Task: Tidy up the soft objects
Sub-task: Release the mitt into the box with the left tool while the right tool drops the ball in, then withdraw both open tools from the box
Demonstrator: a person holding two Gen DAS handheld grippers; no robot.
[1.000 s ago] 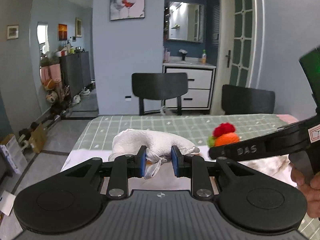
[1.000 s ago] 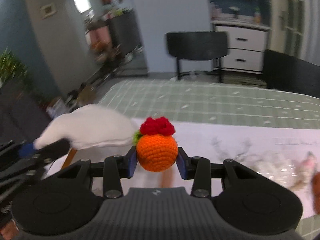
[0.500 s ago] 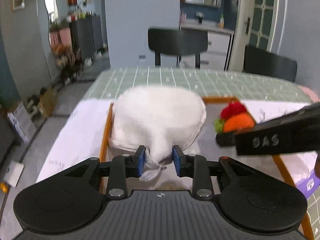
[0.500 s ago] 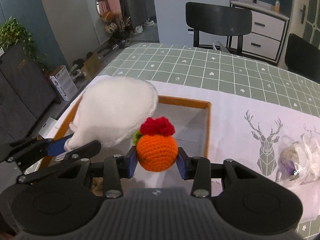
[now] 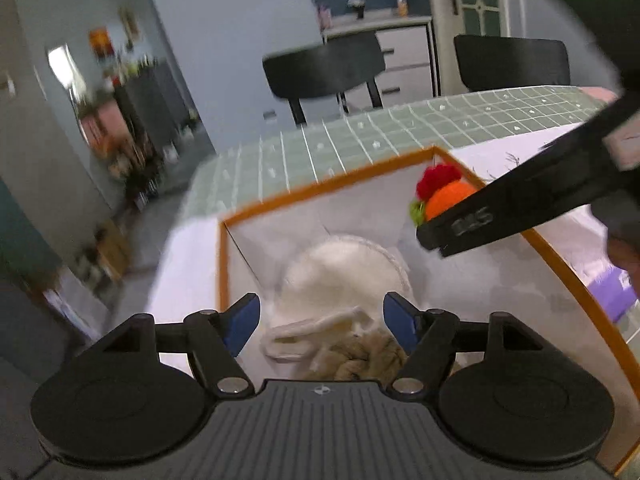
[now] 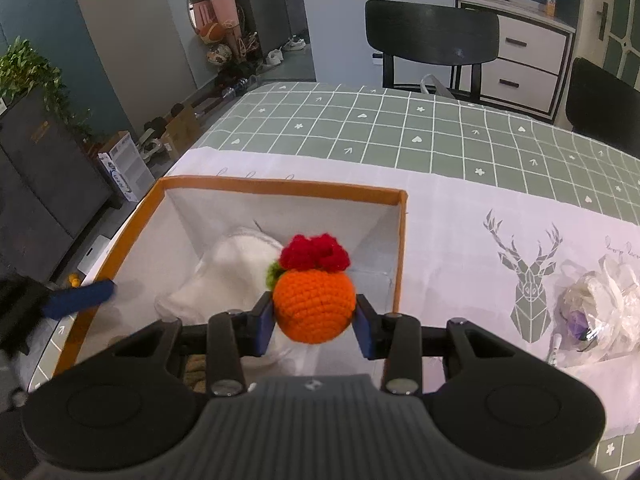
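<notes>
An orange-rimmed box (image 5: 536,240) (image 6: 280,186) with white walls stands on the table. A white soft cloth bag (image 5: 344,268) (image 6: 232,268) lies inside it, above a beige knitted item (image 5: 360,356). My left gripper (image 5: 322,322) is open above the box, over the bag's strap. My right gripper (image 6: 314,322) is shut on an orange crocheted ball with a red top (image 6: 314,304), held over the box's near right part. The ball also shows in the left wrist view (image 5: 444,196).
The table has a green checked cloth (image 6: 400,128) and a white deer-print cloth (image 6: 480,240). A crumpled clear plastic bag (image 6: 596,312) lies right of the box. Two black chairs (image 6: 432,36) stand behind the table.
My left gripper has opened and let go of the white bag, which now lies in the box. My right gripper has brought the orange ball over the box.
</notes>
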